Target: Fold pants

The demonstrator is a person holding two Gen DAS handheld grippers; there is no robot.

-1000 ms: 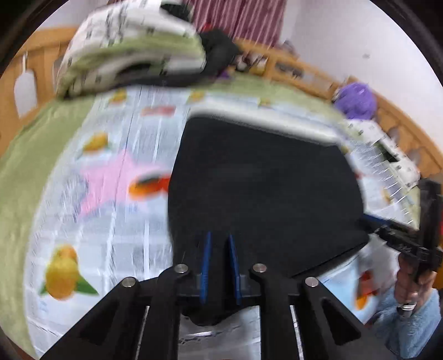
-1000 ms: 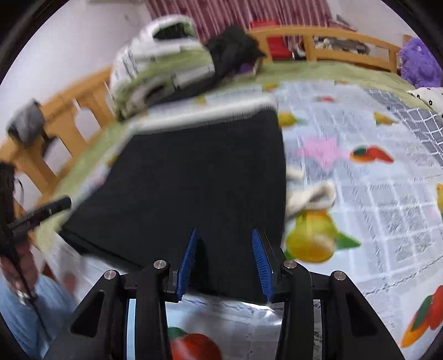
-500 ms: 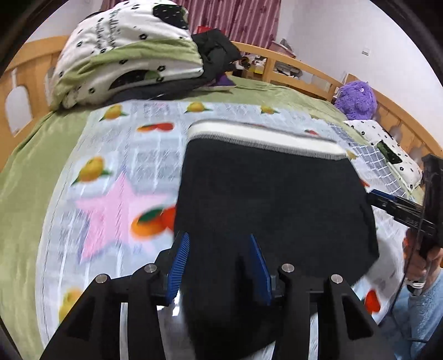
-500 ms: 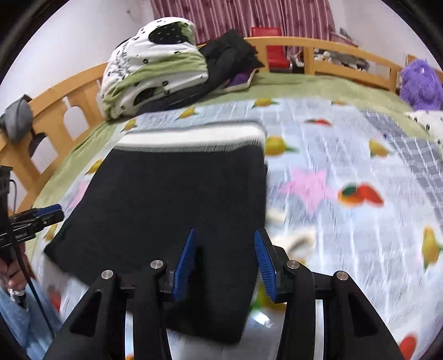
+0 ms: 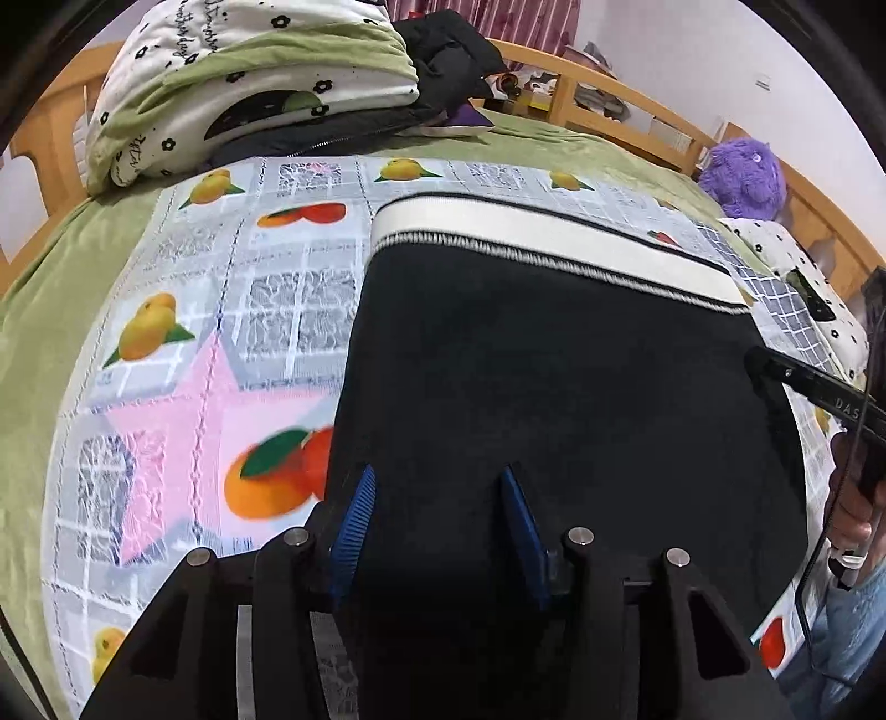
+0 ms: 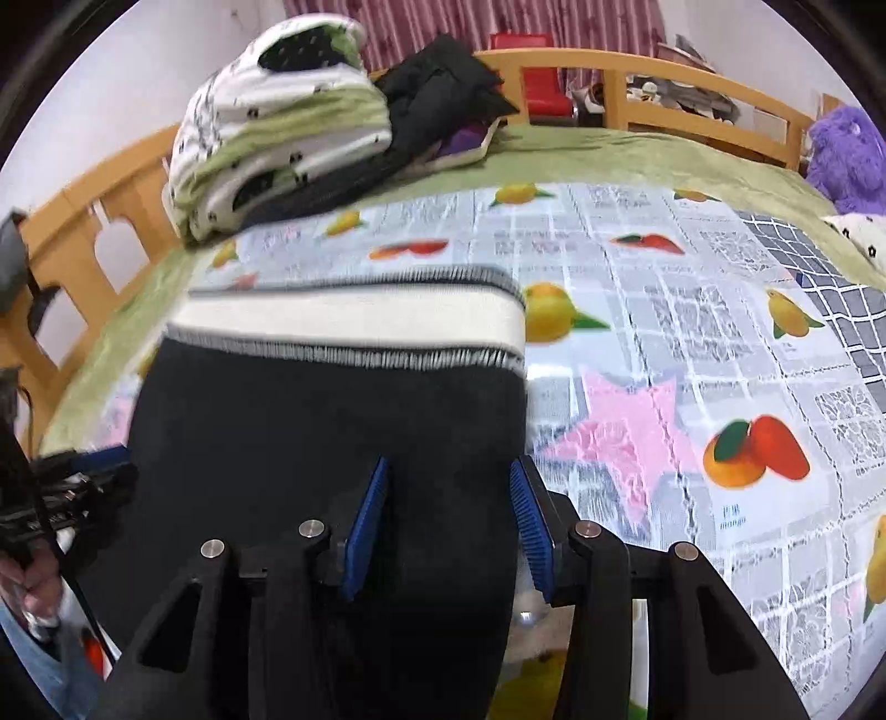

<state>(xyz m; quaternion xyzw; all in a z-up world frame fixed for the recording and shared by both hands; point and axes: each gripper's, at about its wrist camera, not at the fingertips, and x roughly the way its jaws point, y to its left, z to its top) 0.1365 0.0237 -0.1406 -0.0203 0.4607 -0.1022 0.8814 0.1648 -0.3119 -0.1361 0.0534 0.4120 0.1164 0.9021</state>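
Note:
Black pants (image 5: pixel 554 399) with a white waistband (image 5: pixel 554 243) lie folded flat on the fruit-print bedsheet (image 5: pixel 221 310). They also show in the right wrist view (image 6: pixel 332 443), waistband (image 6: pixel 349 321) at the far end. My left gripper (image 5: pixel 437 526) is open, its blue pads over the near left edge of the pants. My right gripper (image 6: pixel 448 520) is open over the near right edge. Each gripper shows at the other view's edge: the right one (image 5: pixel 803 382), the left one (image 6: pixel 72 487).
A folded white-and-green quilt (image 5: pixel 249 83) and a black jacket (image 5: pixel 448 50) lie at the bed's far end. A purple plush toy (image 5: pixel 742 177) sits at the far right. A wooden bed rail (image 6: pixel 637 77) runs around the bed.
The left gripper's jaws have opened from nearly shut. Both grippers have moved forward and lowered over the pants. The pants now lie flat with the waistband closer.

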